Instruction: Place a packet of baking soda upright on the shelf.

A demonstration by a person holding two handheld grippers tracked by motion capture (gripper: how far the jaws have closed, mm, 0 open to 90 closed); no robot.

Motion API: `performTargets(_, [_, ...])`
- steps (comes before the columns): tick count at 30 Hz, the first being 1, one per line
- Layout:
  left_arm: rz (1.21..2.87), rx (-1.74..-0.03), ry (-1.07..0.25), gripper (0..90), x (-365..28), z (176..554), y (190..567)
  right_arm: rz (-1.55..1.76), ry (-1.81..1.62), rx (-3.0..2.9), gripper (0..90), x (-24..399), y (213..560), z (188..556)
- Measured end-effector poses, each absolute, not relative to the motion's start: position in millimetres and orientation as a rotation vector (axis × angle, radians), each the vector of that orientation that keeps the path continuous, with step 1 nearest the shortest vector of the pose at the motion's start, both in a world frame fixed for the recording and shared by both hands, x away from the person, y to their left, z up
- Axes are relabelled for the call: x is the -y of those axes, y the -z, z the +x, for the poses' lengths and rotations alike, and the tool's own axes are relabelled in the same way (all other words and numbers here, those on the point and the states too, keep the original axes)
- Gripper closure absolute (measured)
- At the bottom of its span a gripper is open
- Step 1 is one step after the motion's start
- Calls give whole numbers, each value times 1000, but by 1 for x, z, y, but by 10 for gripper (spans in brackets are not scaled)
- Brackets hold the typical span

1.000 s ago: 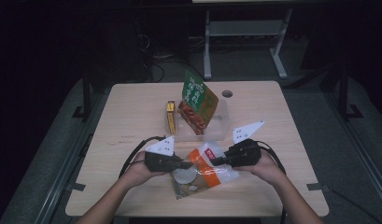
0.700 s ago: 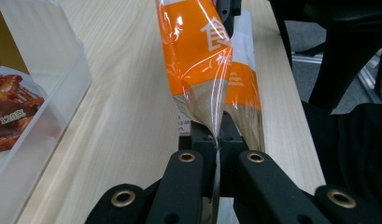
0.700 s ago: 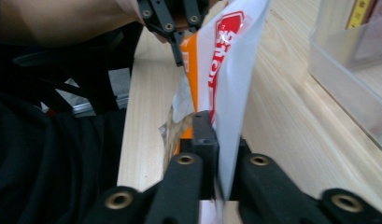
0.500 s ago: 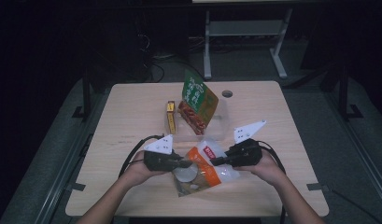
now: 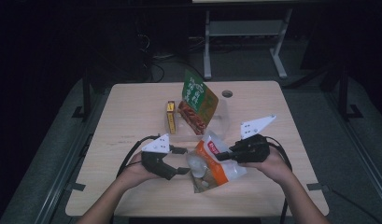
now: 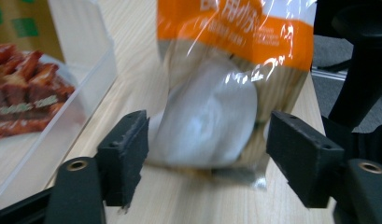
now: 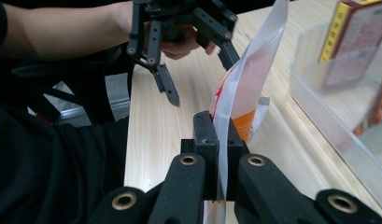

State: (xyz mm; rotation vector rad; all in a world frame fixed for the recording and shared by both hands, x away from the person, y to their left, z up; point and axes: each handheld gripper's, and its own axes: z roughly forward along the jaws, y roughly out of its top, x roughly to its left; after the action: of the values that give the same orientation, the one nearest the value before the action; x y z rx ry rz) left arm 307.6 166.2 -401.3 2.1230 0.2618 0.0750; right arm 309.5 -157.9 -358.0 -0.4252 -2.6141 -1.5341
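Looking down from the high view, the orange snack bag (image 5: pixel 211 164) lies near the table's (image 5: pixel 132 107) front edge, between the two hands, its long axis slanting from the front edge up toward the right gripper (image 5: pixel 222 156). That gripper clamps the bag's upper, clear end, while the left gripper (image 5: pixel 184 161) sits just left of the bag's lower end, jaws apart. A clear tray (image 5: pixel 216 122) with a green packet (image 5: pixel 198 101) and a yellow box (image 5: pixel 171 117) stands behind, toward the table's middle.

In the left gripper view, the left gripper (image 6: pixel 207 151) has just been opening: its pads stand wide on either side of the bag's (image 6: pixel 212 116) pale bulge, which sits between them with a gap showing on the right. The bag lies straight ahead, rising away from the jaws.

In the right gripper view, the right gripper (image 7: pixel 220 140) is closed tight on the bag's (image 7: pixel 247 79) thin edge, and the film stands up out of the jaws. The left gripper (image 7: pixel 198 65) hangs beyond, spread. Judging by this, the right hand alone carries the bag now.
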Motion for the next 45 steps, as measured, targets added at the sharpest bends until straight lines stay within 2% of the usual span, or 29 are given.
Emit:
performTargets(11, [2128,-347,-103,268,-200,293,411,-581,1460,2720,900,175,340,304])
performTargets(20, [2137,-413,-136,257,-223,291,417,-704,1384,2804,900,185,321,313])
performTargets(45, [2153,-445,-145,232,-221,295,424,-954,1355,2884,900,198,266,351])
